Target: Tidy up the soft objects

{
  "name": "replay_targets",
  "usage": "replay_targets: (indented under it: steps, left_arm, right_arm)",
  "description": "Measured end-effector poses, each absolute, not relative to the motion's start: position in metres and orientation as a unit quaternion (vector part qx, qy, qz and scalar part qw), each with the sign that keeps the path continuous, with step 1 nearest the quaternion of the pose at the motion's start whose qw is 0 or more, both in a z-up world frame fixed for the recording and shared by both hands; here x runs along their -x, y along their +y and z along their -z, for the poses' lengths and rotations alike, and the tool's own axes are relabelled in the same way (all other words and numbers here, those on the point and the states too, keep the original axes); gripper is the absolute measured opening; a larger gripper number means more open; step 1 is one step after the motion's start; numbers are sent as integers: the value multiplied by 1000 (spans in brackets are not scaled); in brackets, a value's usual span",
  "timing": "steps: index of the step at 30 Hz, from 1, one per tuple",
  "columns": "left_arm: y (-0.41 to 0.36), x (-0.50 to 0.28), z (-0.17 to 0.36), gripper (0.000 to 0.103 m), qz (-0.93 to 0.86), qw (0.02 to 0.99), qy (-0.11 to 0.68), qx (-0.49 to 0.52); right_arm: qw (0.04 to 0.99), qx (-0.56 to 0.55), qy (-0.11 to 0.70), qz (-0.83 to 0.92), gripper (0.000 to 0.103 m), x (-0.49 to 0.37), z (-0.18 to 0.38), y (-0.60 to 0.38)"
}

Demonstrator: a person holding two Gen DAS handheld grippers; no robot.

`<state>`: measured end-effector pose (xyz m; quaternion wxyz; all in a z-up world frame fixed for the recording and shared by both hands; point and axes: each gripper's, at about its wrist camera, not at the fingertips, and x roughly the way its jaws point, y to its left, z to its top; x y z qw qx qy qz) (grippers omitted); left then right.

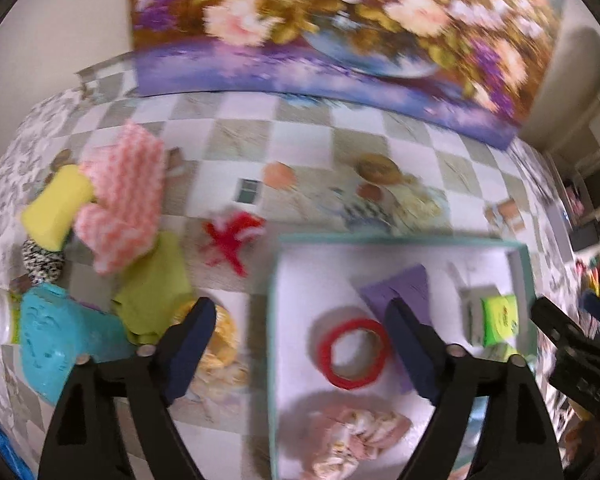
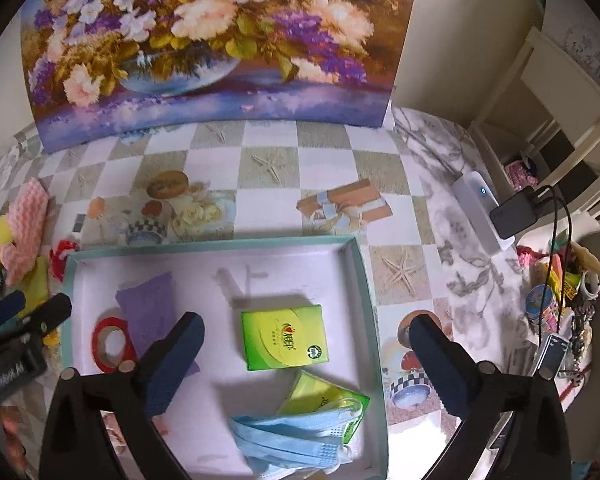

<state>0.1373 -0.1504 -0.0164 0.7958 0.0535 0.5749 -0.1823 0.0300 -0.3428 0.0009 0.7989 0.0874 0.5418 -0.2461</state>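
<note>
Two grippers: both hold nothing; the left gripper [image 1: 300, 344] has its jaws spread wide above the left edge of the tray [image 1: 522, 280], and the right gripper [image 2: 306, 354] has its jaws spread wide above the tray's right half.
Tray contents: a purple cloth [image 2: 148, 300] at 10 o'clock, a red tape ring [image 2: 110, 344] just beside it, a green tissue pack [image 2: 284, 338] in the middle, blue face masks [image 2: 296, 440] at 5 o'clock lying over a second green pack [image 2: 324, 392], and a pink scrunchie [image 1: 356, 436] near the front wall.
Soft things outside: a pile well left of the tray, with a pink wavy cloth [image 1: 124, 196], a yellow sponge [image 1: 56, 208] touching it at 9 o'clock, a green cloth [image 1: 156, 280] under it at 6 o'clock, a red fluffy piece [image 1: 232, 236] between pile and tray.
Handling, pink cloth: I judge it light and limp; it will fold and hang, so pinch a thick folded edge, not a single layer.
Handling, sponge: light and springy; squeeze across the short side, gently.
Risk: the cloths touch each other, so one may drag the neighbour.
</note>
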Motion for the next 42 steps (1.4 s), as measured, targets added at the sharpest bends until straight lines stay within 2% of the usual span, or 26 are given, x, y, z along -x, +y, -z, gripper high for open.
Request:
replay_targets:
  steps: [5,19,30,35,42]
  left_arm:
    - [-127,-150,10,91,161,809,565,-20]
    - [-91,-166,-10,91,140,824,549,-6]
    - [-67,-198,-20,91,134,829,544,-6]
    - [-54,-197,-44,91,132,848,512,-22]
    - [-10,-196,-38,91,123,834,537,14]
  right_arm:
    - [809,-91,526,245,103,-30,-13,-339]
    - [834,-70,505,210,103,-49,-32,-299]
    - [832,-88,518,179,103,-84,-11,-271]
    - [856,-89,483,159,103,-88,-33,-255]
    - [863,-102,474,141,103,-89,-36,-240]
